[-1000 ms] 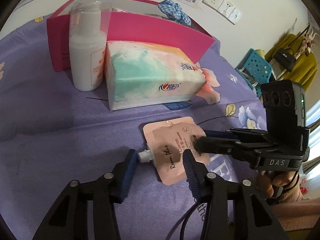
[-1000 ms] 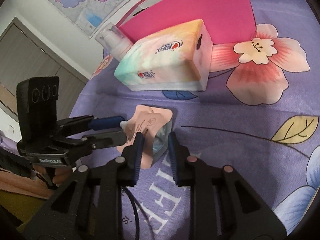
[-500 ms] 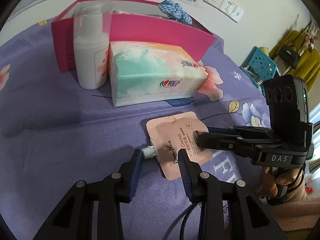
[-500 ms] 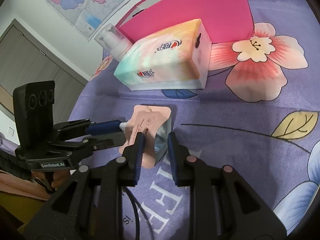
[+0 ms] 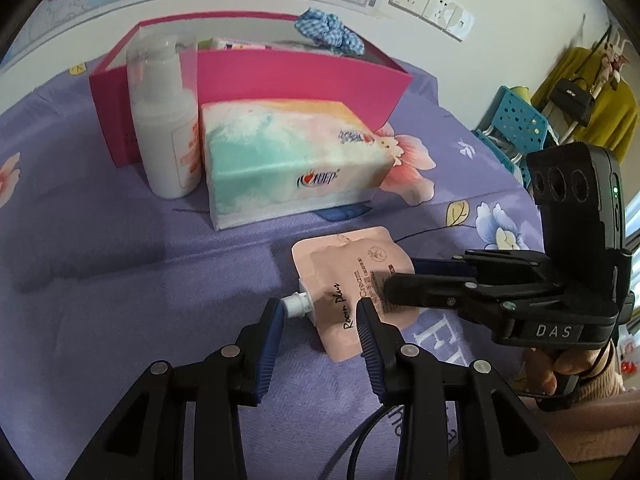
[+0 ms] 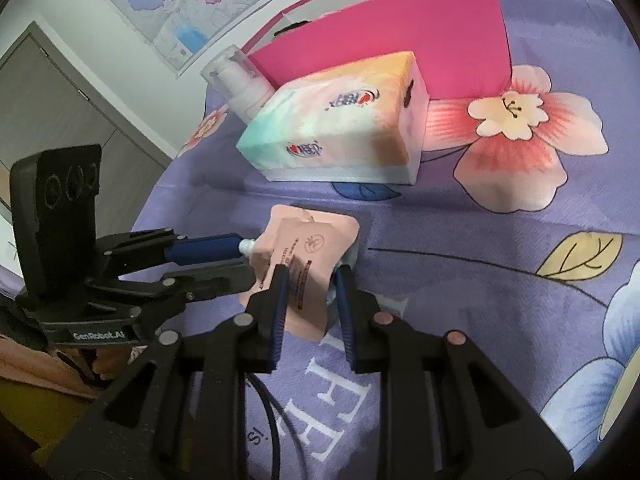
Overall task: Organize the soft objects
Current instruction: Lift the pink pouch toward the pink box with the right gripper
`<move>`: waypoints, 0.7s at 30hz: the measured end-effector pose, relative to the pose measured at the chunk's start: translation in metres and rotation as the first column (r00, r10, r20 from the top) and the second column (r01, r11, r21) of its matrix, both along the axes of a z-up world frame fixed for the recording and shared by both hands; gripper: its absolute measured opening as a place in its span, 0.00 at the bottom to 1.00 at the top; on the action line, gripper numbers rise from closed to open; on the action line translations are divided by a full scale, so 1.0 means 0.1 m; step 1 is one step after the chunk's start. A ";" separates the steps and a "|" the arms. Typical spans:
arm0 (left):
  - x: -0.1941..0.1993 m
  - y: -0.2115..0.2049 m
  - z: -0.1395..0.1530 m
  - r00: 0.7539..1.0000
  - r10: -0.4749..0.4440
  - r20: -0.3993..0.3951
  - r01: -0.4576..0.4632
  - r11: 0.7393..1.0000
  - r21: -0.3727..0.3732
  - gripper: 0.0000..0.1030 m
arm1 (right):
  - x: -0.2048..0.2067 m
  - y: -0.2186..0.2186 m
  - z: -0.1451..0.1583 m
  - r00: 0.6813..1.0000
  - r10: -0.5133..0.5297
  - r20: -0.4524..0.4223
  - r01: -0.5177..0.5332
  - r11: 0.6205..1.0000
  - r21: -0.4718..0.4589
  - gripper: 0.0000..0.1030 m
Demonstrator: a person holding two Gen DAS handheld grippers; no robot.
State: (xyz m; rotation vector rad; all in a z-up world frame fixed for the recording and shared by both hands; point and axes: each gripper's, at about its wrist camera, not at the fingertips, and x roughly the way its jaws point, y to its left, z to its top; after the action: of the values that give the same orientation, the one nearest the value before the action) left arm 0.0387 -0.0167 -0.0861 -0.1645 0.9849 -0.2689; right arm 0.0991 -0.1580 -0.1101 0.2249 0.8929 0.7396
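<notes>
Nearest, the left gripper (image 5: 320, 307) reaches down over the spout end of a pink cream pouch (image 5: 352, 280) that lies on a purple floral bedspread (image 5: 100, 260). Its jaws have just been narrowing, and the pouch's white screw cap (image 5: 295, 305) and lower corner sit between them; the left blue pad touches the cap and the right pad rests against the pouch's printed face, so the grip looks closed on that end.

From the other side, the right gripper (image 6: 310, 276) clamps the pouch's opposite edge (image 6: 308, 264), its two blue pads pressed on the pink film with the pouch lifted slightly and creased between them. A hand (image 5: 560, 364) wraps that gripper's handle at the right edge of the left wrist view.

Just beyond the pouch lies a pastel soft tissue pack (image 5: 288, 160), flat on the bedspread. Beside it, touching or nearly so, a white pump bottle (image 5: 168, 132) stands upright. Behind both sits an open pink box (image 5: 288, 80), with a blue gingham scrunchie (image 5: 330, 36) on its far rim. Farther back are a wall map (image 6: 180, 8) and wall sockets (image 5: 432, 4).
</notes>
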 end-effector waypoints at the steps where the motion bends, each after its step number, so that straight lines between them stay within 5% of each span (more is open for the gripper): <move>1: 0.00 0.00 0.02 1.000 -0.001 0.006 0.001 1.000 -0.001 0.36 | -0.01 -0.01 0.02 1.000 0.000 0.006 0.000 1.000 0.002 0.26; 21: -0.02 -0.04 0.38 0.995 -0.003 0.097 0.001 1.000 0.021 0.38 | -0.14 -0.12 0.40 0.994 -0.007 0.113 0.002 0.999 0.039 0.26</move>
State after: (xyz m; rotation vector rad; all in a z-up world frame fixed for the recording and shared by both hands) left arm 0.0368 -0.0206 -0.0483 -0.1303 0.8917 -0.2655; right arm 0.0853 -0.1697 -0.0702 0.2173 0.7712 0.7588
